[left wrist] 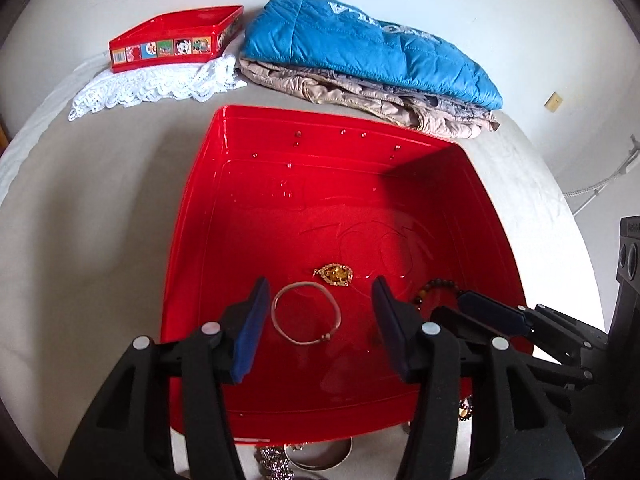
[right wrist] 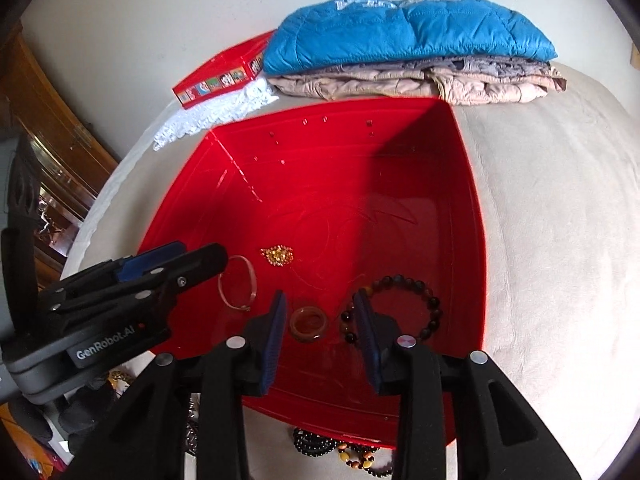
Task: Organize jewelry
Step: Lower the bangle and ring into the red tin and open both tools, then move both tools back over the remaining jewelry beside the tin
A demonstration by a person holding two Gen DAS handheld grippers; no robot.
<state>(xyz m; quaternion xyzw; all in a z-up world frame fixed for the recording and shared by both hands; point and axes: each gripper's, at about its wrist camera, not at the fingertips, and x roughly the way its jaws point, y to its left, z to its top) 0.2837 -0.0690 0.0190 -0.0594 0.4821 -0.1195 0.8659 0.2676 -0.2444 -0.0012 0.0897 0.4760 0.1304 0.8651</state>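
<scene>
A large red tray (left wrist: 280, 200) (right wrist: 320, 184) lies on the pale bed. In it are a thin bangle (left wrist: 276, 308) (right wrist: 254, 280), a gold pendant (left wrist: 334, 274) (right wrist: 277, 256), a brown ring (right wrist: 295, 325) and a dark bead bracelet (right wrist: 434, 304) (left wrist: 438, 282). My left gripper (left wrist: 320, 312) (right wrist: 192, 254) hangs open over the near left of the tray. The bangle lies between its pads, untouched. My right gripper (right wrist: 320, 320) (left wrist: 452, 306) is open beside it. The brown ring sits between its pads, and the bead bracelet is just past the right pad.
A small red tin (left wrist: 176, 38) on white lace (left wrist: 160, 88) and a folded blue jacket (left wrist: 360, 48) on beige clothes (left wrist: 380, 100) lie behind the tray. More bracelets and beads (right wrist: 340, 450) (left wrist: 316, 458) lie off the tray's near edge. A wooden cabinet (right wrist: 48, 120) stands at left.
</scene>
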